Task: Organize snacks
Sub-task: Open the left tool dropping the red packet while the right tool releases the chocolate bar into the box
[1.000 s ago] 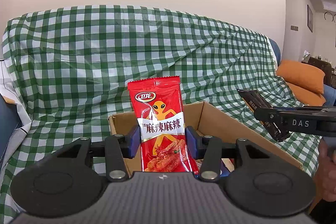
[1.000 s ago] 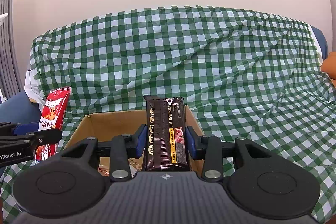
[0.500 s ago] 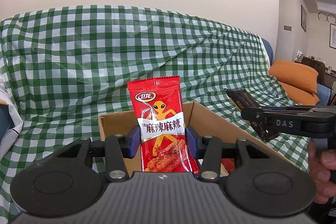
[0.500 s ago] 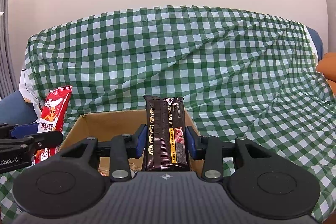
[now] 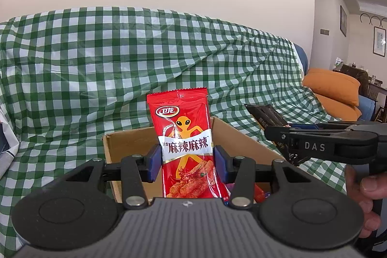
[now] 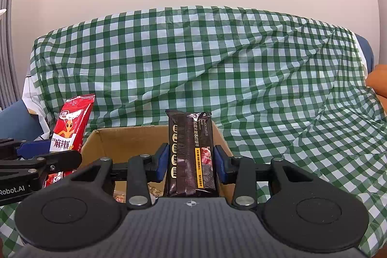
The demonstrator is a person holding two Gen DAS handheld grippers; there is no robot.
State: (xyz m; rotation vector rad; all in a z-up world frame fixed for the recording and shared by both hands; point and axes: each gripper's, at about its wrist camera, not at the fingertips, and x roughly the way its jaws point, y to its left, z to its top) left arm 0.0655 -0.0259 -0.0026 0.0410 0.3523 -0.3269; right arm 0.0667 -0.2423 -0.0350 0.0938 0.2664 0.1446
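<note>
My left gripper [image 5: 186,161] is shut on a red snack packet [image 5: 185,137] with an orange alien figure, held upright above an open cardboard box [image 5: 116,151]. My right gripper [image 6: 191,161] is shut on a dark brown cracker packet [image 6: 192,149], also upright over the same box [image 6: 125,139]. Each view shows the other tool: the right gripper [image 5: 285,134] with the dark packet [image 5: 268,114] at the right edge, and the left gripper [image 6: 48,151] with the red packet [image 6: 71,122] at the left. Several snacks lie in the box's bottom.
A sofa under a green and white checked cloth [image 5: 108,59] holds the box. An orange cushion [image 5: 333,88] lies at its far right end. A person's hand [image 5: 362,197] holds the right tool. A white wall rises behind.
The left wrist view has swung slightly to the right, so the box and the right gripper sit further left in it. Both packets stay gripped. The right gripper has not moved.
</note>
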